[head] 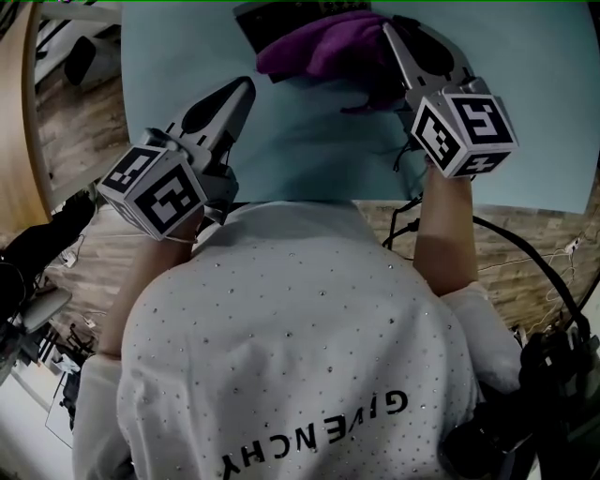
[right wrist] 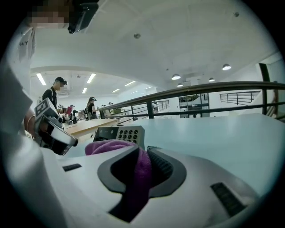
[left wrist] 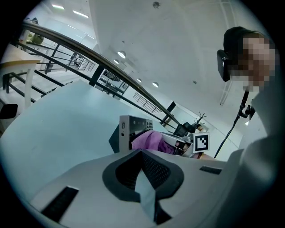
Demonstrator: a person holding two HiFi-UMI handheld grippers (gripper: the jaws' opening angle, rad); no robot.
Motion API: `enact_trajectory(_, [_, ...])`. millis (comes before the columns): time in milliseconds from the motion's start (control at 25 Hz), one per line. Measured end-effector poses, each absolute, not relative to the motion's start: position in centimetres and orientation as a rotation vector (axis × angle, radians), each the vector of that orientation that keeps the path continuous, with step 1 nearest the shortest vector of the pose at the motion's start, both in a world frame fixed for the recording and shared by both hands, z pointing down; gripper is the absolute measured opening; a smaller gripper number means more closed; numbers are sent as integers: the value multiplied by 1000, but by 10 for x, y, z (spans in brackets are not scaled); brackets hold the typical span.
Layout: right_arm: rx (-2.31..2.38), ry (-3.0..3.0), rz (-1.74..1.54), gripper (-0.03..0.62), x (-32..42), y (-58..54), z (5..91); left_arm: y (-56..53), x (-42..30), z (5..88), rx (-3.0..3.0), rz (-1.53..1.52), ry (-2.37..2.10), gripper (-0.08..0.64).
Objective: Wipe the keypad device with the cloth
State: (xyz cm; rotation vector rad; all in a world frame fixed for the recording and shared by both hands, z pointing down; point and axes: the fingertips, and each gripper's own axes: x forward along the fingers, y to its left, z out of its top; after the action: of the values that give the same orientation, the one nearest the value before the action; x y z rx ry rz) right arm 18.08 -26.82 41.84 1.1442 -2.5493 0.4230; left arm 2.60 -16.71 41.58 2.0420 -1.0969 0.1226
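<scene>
Hovering over the pale blue-green bench at the left of the head view, the left hand-held gripper points up and to the right. Its own view shows the 2 dark ribbed pads only a sliver apart, with bare bench showing through the gap and nothing between them.

Toward the top centre sits the keypad device, a grey, hard-edged box with a grid of small dark round buttons on its sloped face. The top edge of the head view cuts it off, so its long axis is hard to judge. The cloth, a soft, fuzzy purple bundle, lies bunched over the device's near right part and spills onto the bench.

At the upper right, the right hand-held gripper is pinching a fold of that cloth between its pads. In its own view the device stands just beyond and slightly left of the jaw tips, keys facing back toward it.

This is probably the wiping step itself. The right hand-held gripper is much the nearer of the 2, so the coming stroke likely means dragging the cloth leftward across the keys. The left one is well apart from the device, though free to steady the smooth, light-looking box if it slides.
</scene>
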Motion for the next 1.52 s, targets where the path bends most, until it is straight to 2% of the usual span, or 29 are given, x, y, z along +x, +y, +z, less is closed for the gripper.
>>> enact_trajectory(200, [1137, -2658, 477, 60, 175, -260, 401, -168, 24, 417, 2034, 119, -1134, 0])
enact_trajectory(520, [614, -2789, 356, 60, 71, -199, 395, -161, 16, 411, 2001, 111, -1178, 0])
enact_trajectory(680, [506, -2737, 258, 60, 49, -179, 414, -153, 11, 416, 1984, 113, -1173, 0])
enact_trajectory(1520, [882, -2465, 214, 63, 164, -238, 441, -154, 19, 421, 2008, 88, -1128, 0])
